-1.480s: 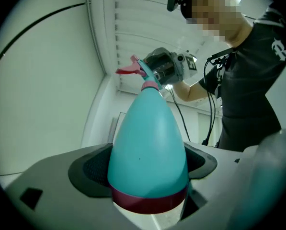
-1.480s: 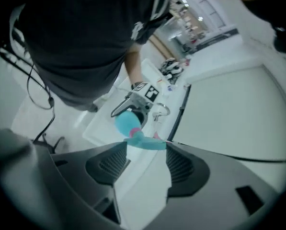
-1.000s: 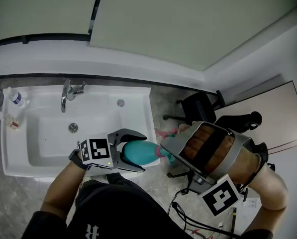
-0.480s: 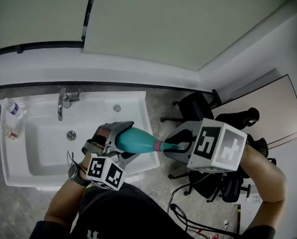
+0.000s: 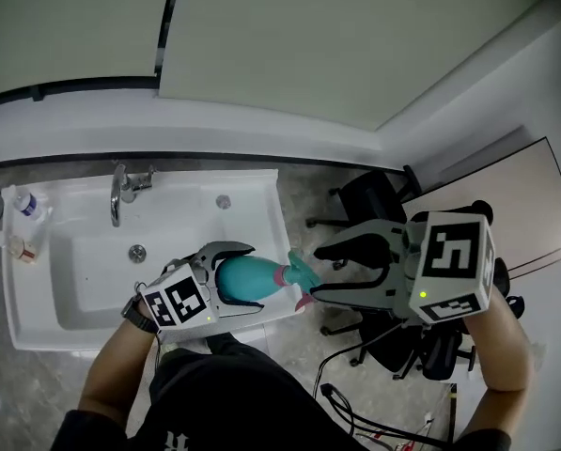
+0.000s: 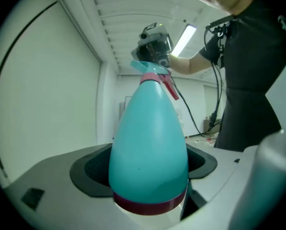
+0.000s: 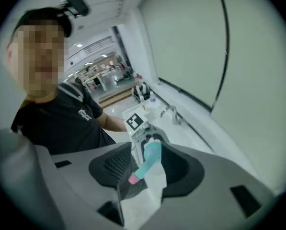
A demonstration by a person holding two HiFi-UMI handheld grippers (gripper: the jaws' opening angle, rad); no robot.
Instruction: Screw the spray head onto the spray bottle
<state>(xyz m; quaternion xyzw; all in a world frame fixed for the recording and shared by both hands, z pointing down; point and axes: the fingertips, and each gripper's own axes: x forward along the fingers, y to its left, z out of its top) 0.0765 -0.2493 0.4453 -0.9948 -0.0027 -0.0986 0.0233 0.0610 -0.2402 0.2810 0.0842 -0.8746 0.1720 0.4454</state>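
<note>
The left gripper (image 5: 256, 278) was closed firmly on the wide body of the spray bottle (image 6: 148, 147), with one jaw on each side. It held the bottle almost level in the air, above the front right corner of the sink (image 5: 261, 188), with the neck pointing to the person's right. The spray head (image 5: 297, 272) sat on the neck of the bottle, and its pink trigger (image 6: 170, 87) stood out to one side.

The right gripper (image 5: 318, 272) reached in from the right with its claw around this head. Its jaws had just been opening and stood moderately apart. The head was between them, but in the right gripper view the pads did not seem to press on it.

In my judgement the head was already placed and at least partly threaded, because it sat on the level neck with no grip on it. What was probably left was more turning: to close on the head again, twist it and let go, until it stopped. The pictures did not show whether the thread was fully tight.
</note>
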